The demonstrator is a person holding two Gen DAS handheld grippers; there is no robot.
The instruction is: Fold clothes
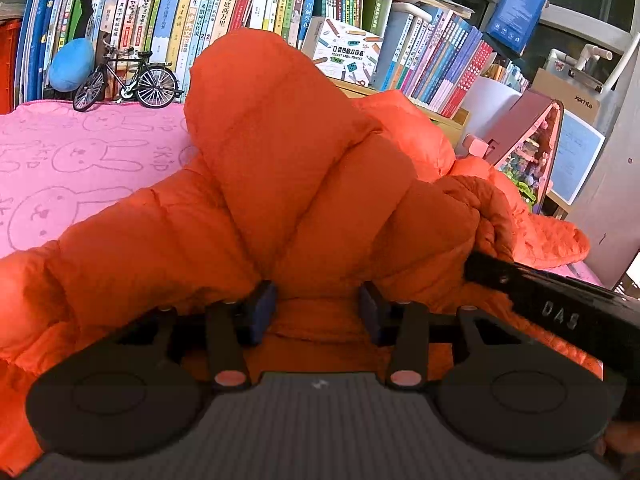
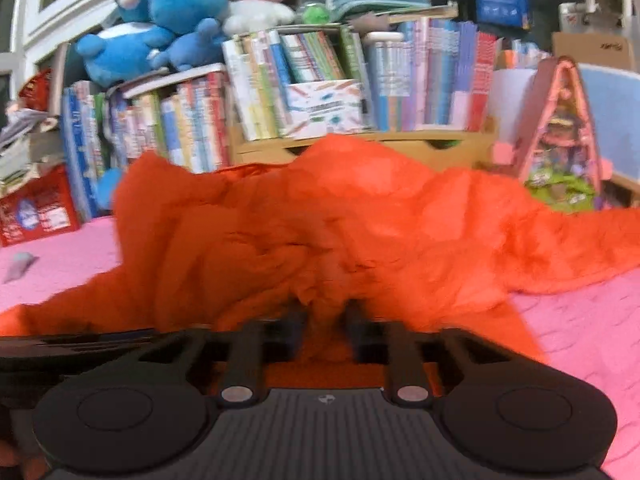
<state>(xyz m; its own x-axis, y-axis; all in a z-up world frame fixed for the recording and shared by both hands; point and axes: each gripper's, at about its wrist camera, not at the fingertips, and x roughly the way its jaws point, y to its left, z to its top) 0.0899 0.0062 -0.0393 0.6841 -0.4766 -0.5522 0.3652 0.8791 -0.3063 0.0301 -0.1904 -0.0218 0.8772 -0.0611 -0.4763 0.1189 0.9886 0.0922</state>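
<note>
1. The orange puffy jacket [image 1: 280, 168] lay bunched on the pink bunny-print blanket [image 1: 72, 160].
2. The left claw [image 1: 318, 306] was clamped on its fabric.
3. The right claw [image 2: 326, 320] pinched another fold.
4. Bookshelves [image 1: 240, 8] stood behind.

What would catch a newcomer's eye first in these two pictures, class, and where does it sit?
The bright orange puffer jacket fills the middle of both views, heaped on a pink rabbit-print blanket, with the left gripper and right gripper each pinching its fabric. Behind stand crowded bookshelves, a model bicycle and blue plush toys on top.
</note>
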